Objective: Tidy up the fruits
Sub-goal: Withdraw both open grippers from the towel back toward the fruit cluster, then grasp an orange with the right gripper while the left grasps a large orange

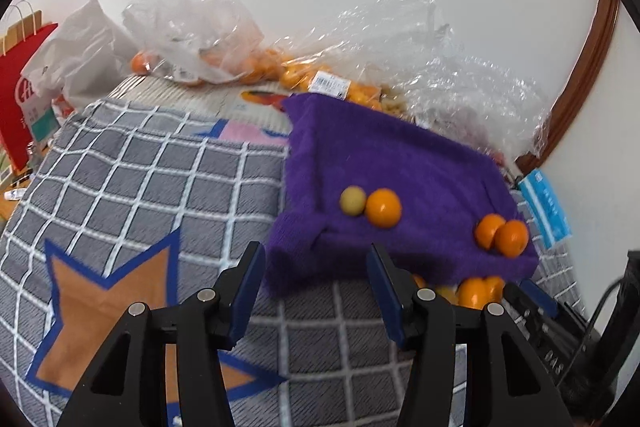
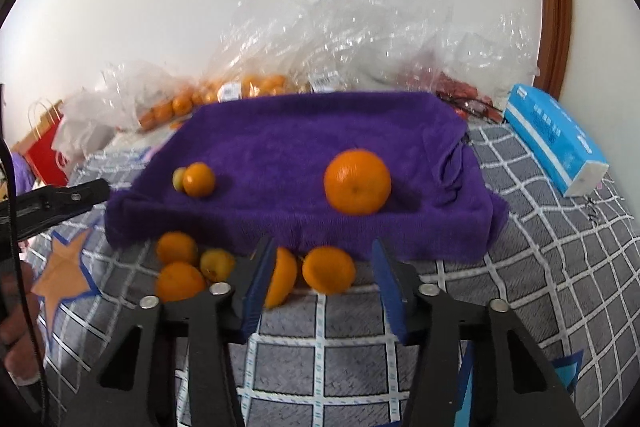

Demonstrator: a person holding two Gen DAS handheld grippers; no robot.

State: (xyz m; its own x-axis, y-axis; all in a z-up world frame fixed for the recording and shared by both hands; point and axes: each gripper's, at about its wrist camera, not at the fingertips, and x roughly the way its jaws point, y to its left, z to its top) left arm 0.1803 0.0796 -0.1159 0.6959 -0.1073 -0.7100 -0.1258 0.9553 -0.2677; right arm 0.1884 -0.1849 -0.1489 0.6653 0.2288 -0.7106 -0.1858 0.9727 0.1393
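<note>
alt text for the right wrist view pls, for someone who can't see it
The right tongs stand open and empty above a grey checked cover, pointing at loose oranges beside a purple towel. One large orange sits on the towel; clear plastic bags lie behind.

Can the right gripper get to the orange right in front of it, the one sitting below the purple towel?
Probably yes. The orange lies on the checked blanket just ahead of the right gripper, whose jaws stand open and empty. Nothing sits between them, though another orange crowds its left side.
</note>
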